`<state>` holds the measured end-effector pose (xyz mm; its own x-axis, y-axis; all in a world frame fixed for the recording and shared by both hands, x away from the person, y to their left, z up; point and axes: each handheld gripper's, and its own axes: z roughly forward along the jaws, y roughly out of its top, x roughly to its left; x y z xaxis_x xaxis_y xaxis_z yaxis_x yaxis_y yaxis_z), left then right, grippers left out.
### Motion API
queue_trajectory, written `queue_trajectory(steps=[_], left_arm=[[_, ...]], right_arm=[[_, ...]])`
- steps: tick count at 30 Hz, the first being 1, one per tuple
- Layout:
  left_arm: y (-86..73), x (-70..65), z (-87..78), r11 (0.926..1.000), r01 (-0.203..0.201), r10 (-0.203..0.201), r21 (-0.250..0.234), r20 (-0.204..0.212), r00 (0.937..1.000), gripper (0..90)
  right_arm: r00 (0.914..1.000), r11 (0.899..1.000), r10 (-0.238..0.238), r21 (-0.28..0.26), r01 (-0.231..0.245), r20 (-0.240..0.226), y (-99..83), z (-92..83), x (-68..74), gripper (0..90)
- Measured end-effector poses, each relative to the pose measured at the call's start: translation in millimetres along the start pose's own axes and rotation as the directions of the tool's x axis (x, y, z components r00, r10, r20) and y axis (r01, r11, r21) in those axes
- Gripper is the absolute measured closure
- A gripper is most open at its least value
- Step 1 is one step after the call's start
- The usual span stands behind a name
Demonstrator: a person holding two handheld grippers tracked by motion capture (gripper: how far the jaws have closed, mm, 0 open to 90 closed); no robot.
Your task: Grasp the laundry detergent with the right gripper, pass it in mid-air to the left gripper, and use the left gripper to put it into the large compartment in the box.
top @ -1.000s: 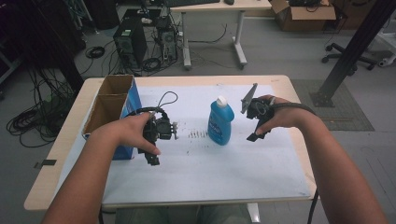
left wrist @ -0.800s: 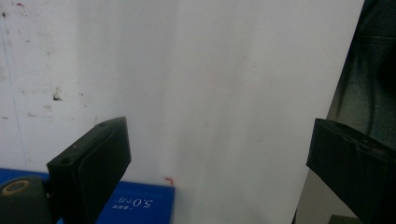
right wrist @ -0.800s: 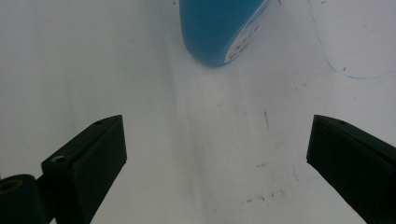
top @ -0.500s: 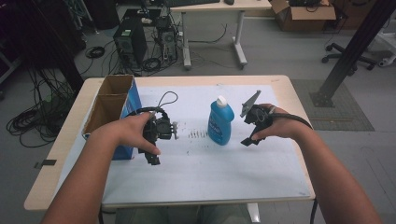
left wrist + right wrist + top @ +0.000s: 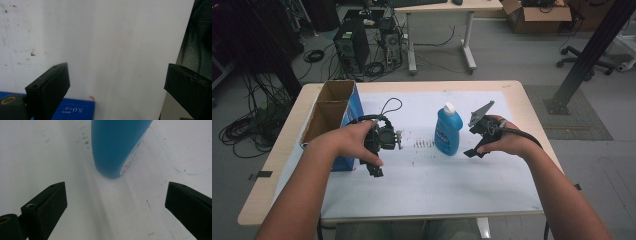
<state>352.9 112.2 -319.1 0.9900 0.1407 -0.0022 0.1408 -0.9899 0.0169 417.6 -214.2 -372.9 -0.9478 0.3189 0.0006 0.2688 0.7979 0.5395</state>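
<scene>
A blue bottle [image 5: 448, 131] with a white cap stands upright near the middle of the white sheet [image 5: 437, 180]. My right gripper [image 5: 471, 140] is just to its right, open, with the jaws facing the bottle. In the right gripper view the bottle's base [image 5: 115, 147] stands ahead of the wide-open right gripper [image 5: 117, 202], apart from both jaws. My left gripper [image 5: 377, 167] hangs over the sheet left of the bottle, jaws pointing down toward the near edge. In the left gripper view the left gripper [image 5: 117, 85] is open over bare sheet.
An open cardboard box [image 5: 332, 117] with a blue side stands at the table's left, close to my left hand; its blue corner [image 5: 75, 110] shows in the left gripper view. The wooden table [image 5: 527, 107] borders the sheet. Computers and cables lie on the floor behind.
My right gripper has moved left and a little nearer, closing in on the bottle. The left gripper and the bottle have stayed put.
</scene>
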Motion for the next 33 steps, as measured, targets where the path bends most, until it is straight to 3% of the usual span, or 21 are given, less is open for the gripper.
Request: queue_trajectory(steps=[16, 33], left_arm=[[-0.9, 0.0, -0.7, 1.0, -0.001, 0.001, 0.002, 0.003, 1.0, 6.4], [-0.5, -0.7, -1.0, 1.0, -0.004, 0.004, 0.001, 0.003, 1.0, 6.4]], right_arm=[[0.997, 0.993, 0.055, -0.103, -0.049, 0.055, -4.1, 9.0, 7.1, 3.4], [0.9899, 0.975, 0.115, -0.201, -0.096, 0.083, -12.0, 16.4, 14.5, 2.8]])
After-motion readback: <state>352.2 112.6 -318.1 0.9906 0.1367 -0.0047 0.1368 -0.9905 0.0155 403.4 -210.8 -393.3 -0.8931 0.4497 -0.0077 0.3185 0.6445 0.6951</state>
